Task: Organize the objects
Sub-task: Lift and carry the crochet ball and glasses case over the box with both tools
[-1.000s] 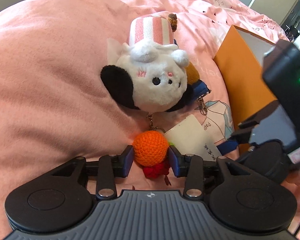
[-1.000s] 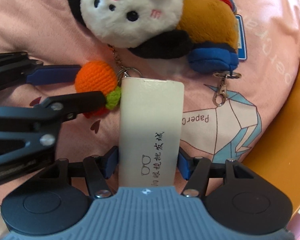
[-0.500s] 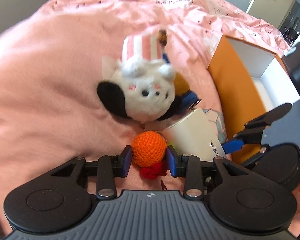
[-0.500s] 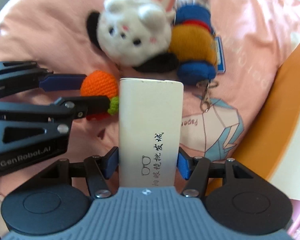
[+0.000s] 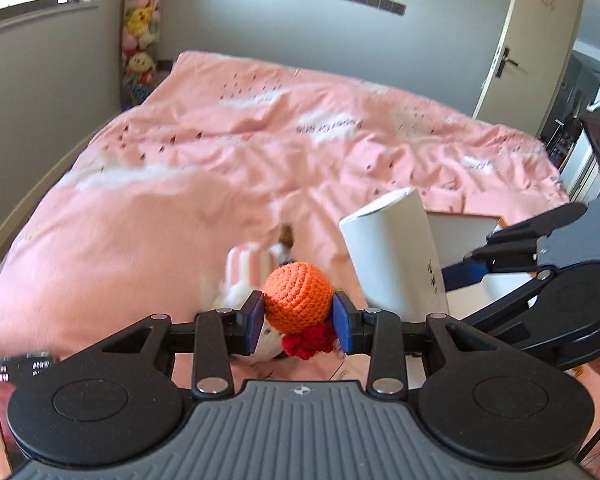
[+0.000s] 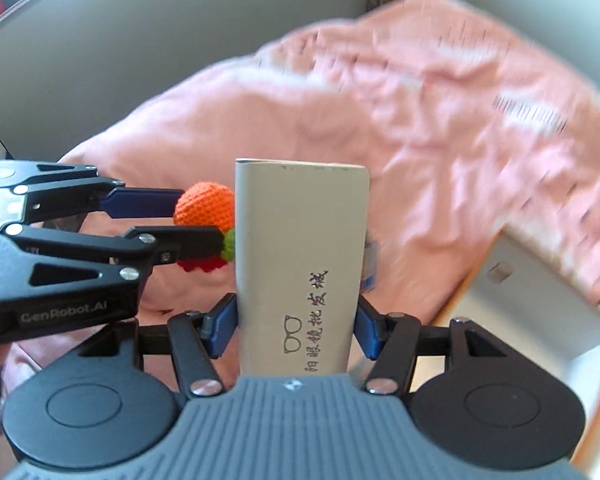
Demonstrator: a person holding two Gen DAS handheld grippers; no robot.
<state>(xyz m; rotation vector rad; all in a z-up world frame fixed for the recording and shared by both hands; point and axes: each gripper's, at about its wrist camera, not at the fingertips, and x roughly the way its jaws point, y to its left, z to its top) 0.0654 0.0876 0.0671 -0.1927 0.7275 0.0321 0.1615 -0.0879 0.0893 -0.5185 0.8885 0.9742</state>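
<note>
Holding two things clear of the bed [image 5: 148, 216], one in each gripper, with the carry to the box seemingly in hand. On the left, left gripper [image 5: 298, 316] clenched on the ball [image 5: 298, 296], an orange crochet piece with a red frill and a green bit beneath; pads [image 5: 254, 320] pressing both flanks after a last closing of the jaws, ball squarely between them. Below and behind it, blurred, the plush [image 5: 244, 276] with its striped hat, on the pink cover toward the near edge of the bed and seemingly dangling close under the ball; whether joined by a chain cannot be told here. Further right, right gripper [image 6: 296, 324] grasping the case [image 6: 300, 264], a pale cream one with dark printed characters, pinched near its lower end and standing up out of the jaws. Rightmost, the box [image 6: 540, 304], orange outside and white inside, open at the right edge of the bed, just beside and below the case. Next, probably: swinging both loads rightward over the box opening, lowering, then releasing. Worth minding: the ball and anything trailing from it snagging the box rim, and the two grippers crowding each other over one opening.
</note>
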